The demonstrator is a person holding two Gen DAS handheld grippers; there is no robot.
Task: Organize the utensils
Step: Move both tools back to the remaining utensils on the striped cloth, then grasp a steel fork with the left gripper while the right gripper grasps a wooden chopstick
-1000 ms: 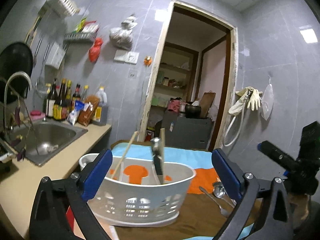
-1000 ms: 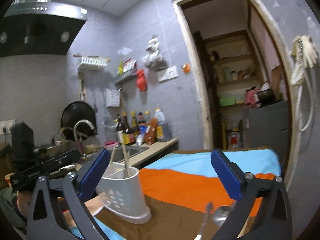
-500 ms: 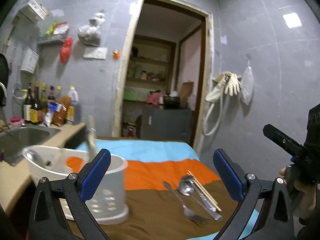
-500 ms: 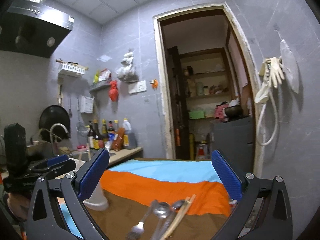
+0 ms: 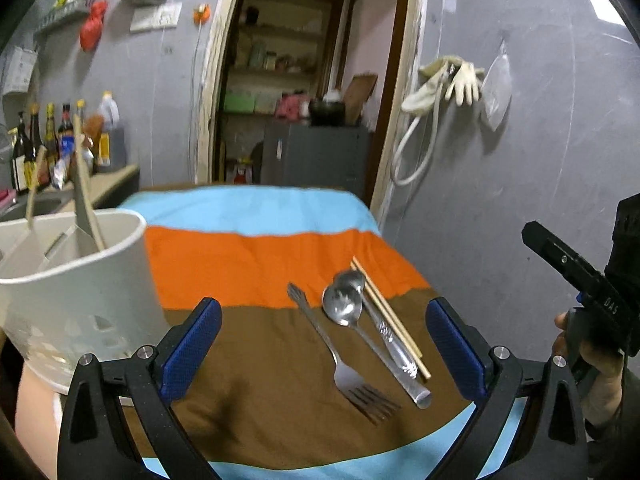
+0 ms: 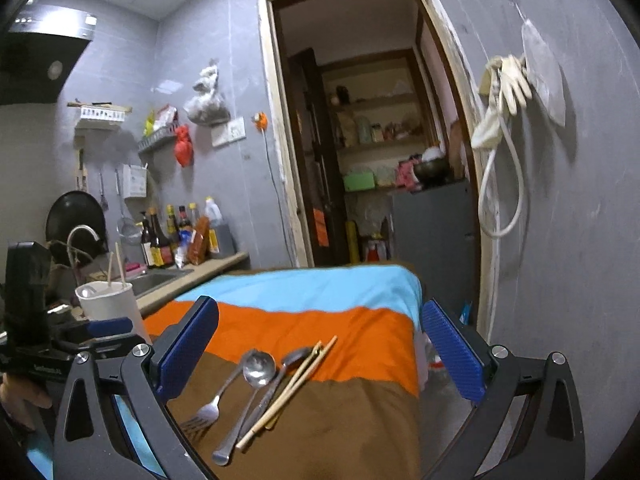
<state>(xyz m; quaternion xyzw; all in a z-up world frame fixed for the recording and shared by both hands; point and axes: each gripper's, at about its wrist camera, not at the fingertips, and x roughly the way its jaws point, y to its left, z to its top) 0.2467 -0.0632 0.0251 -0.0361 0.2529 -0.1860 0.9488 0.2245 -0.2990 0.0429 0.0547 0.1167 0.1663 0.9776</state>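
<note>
A fork (image 5: 340,352), two spoons (image 5: 344,308) and a pair of chopsticks (image 5: 390,320) lie side by side on the striped cloth (image 5: 248,256). They also show in the right wrist view: fork (image 6: 212,404), spoon (image 6: 258,368), chopsticks (image 6: 292,388). A white utensil holder (image 5: 76,280) with chopsticks and a utensil in it stands at the left; it also shows in the right wrist view (image 6: 110,304). My left gripper (image 5: 320,344) is open and empty above the cloth, just before the fork. My right gripper (image 6: 320,350) is open and empty above the utensils.
A counter with a sink (image 6: 160,278) and several bottles (image 6: 176,236) runs along the left wall. An open doorway (image 6: 380,160) with a grey cabinet (image 6: 432,240) lies behind the table. The table's right edge (image 6: 416,360) drops off near the wall.
Both grippers swung right and tilted down. The holder slid to the left of the left wrist view, and the loose utensils came to lie between the fingers in both views.
</note>
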